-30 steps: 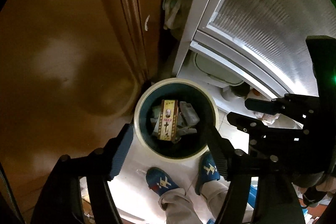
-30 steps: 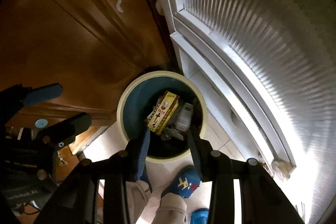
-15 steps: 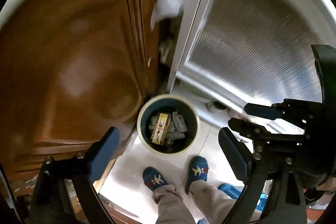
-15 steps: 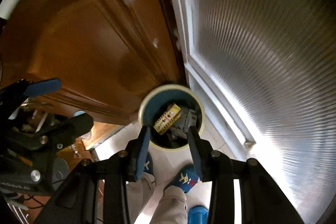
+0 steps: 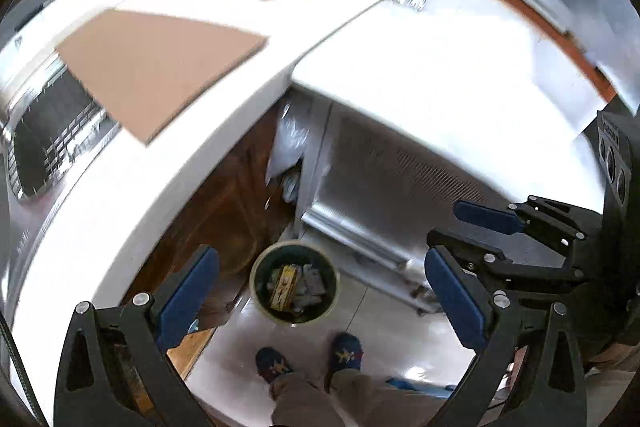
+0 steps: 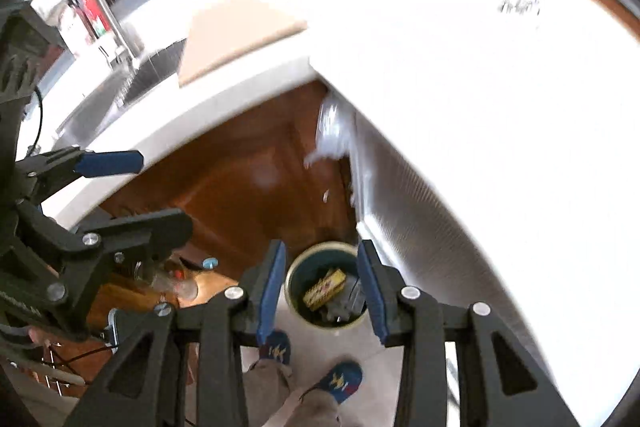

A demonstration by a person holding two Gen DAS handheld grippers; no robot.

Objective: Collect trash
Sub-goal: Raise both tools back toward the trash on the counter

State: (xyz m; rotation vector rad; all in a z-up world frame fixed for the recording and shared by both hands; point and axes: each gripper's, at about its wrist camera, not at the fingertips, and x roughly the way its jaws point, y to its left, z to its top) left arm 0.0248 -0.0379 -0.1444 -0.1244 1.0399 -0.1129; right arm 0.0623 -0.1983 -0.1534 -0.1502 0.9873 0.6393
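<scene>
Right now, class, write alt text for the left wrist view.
Open, empty left tongs hang high above a round bin of trash on the floor, between a wooden cabinet and white counter. The person's blue slippers show below.

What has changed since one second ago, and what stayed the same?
Both tongs rose away from the trash bin; the countertop is now in view. The left tongs have just been opening, empty. The right tongs kept their gap, empty. The bin's trash is unchanged.
</scene>
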